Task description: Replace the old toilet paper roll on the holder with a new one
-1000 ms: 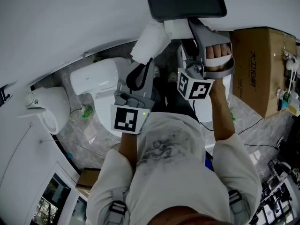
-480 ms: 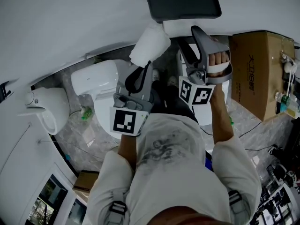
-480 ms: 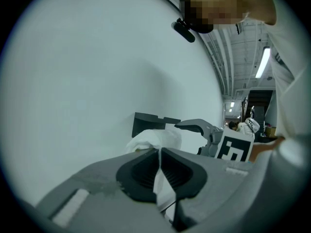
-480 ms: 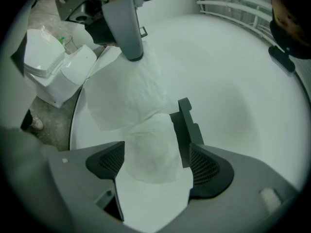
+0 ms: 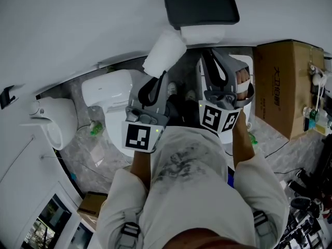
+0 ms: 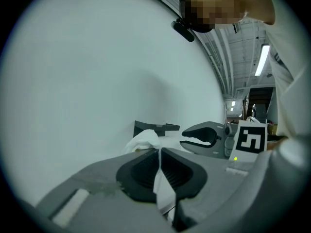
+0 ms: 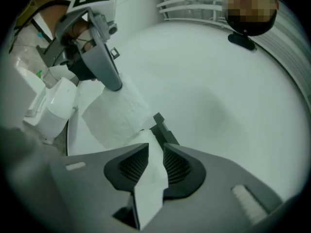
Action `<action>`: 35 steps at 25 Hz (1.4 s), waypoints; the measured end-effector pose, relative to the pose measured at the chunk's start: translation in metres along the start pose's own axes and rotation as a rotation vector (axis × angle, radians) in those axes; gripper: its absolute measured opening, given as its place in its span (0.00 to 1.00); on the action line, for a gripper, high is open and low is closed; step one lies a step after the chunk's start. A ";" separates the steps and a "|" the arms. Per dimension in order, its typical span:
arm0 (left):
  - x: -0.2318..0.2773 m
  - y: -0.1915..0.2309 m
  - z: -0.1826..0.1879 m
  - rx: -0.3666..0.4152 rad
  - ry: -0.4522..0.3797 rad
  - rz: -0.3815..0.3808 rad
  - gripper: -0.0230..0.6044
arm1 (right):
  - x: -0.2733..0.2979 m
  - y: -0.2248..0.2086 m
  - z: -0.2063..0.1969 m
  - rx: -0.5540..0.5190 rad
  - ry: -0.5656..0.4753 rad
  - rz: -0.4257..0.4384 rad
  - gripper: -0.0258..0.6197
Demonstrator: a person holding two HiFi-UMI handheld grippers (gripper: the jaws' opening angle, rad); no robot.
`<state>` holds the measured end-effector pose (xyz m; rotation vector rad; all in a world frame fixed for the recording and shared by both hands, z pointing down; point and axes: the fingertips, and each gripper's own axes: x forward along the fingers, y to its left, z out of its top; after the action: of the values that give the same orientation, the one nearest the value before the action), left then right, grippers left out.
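Pinching one roll [image 5: 165,52], left tool [image 6: 159,152]; right tool [image 7: 156,147] just closed, seemingly gripping one sheet [image 7: 149,191].

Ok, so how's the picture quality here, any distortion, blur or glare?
Head view: wide-angle, the wall bows at its foot, light even and flat. Left gripper view: fisheye circle with black corners, ceiling lights glare, the near fingers soft. Right gripper view: same black corners, toilet paper roll crisp.
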<state>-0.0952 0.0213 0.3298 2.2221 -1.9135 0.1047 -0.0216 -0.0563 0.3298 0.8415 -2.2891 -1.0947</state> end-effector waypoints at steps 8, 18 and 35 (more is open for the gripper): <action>-0.007 -0.003 0.021 0.022 -0.028 0.016 0.06 | -0.016 -0.028 0.020 0.322 -0.082 0.008 0.04; -0.011 -0.001 0.041 0.043 -0.051 0.021 0.06 | -0.030 -0.044 0.025 0.634 -0.093 0.064 0.04; -0.013 -0.003 0.050 0.058 -0.069 -0.003 0.06 | -0.037 -0.044 0.033 0.752 -0.107 0.070 0.04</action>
<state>-0.0987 0.0241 0.2784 2.2941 -1.9665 0.0852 -0.0017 -0.0354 0.2703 0.9606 -2.8286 -0.2172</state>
